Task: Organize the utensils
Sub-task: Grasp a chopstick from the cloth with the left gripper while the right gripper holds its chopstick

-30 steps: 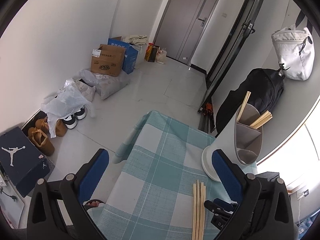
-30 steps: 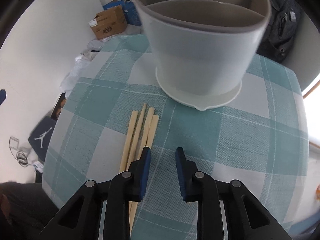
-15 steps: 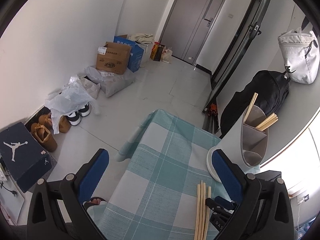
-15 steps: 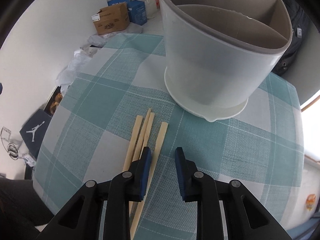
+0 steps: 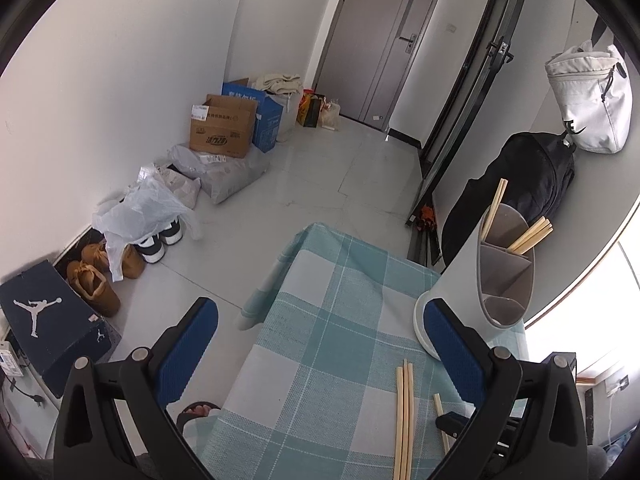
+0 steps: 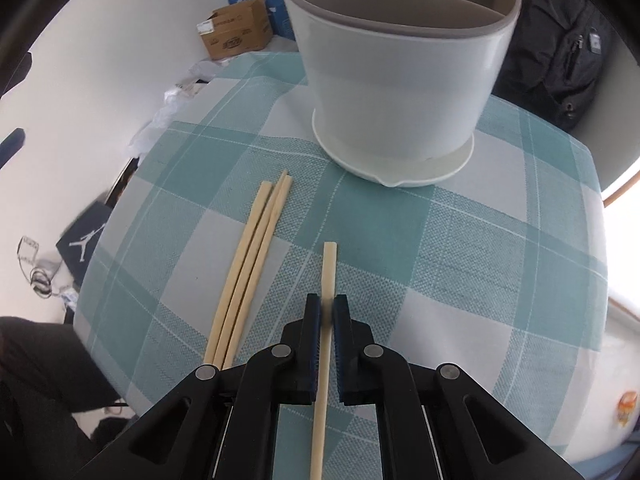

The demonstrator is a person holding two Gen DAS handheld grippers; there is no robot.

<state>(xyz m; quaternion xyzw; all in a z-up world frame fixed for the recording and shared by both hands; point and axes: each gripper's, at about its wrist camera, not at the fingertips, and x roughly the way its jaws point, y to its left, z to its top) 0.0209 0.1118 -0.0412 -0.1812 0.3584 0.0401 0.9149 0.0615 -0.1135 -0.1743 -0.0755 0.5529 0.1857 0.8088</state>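
Three wooden chopsticks lie side by side on the teal checked tablecloth. To their right, my right gripper points steeply down, its jaws closing onto a single chopstick that the blue pads pinch; its free end points at the holder. The white divided utensil holder stands just beyond. In the left wrist view the holder has several chopsticks standing in it. My left gripper hovers open above the table with nothing between its fingers.
The table's far edge drops to a tiled floor. Cardboard boxes, bags and shoes line the left wall. A black backpack and a white bag sit behind the holder. A person's foot shows below the table's left edge.
One chopstick was drawn off to the right of the bundle, and the right gripper's jaws narrowed from a small gap to a pinch on it. The left gripper stayed put.
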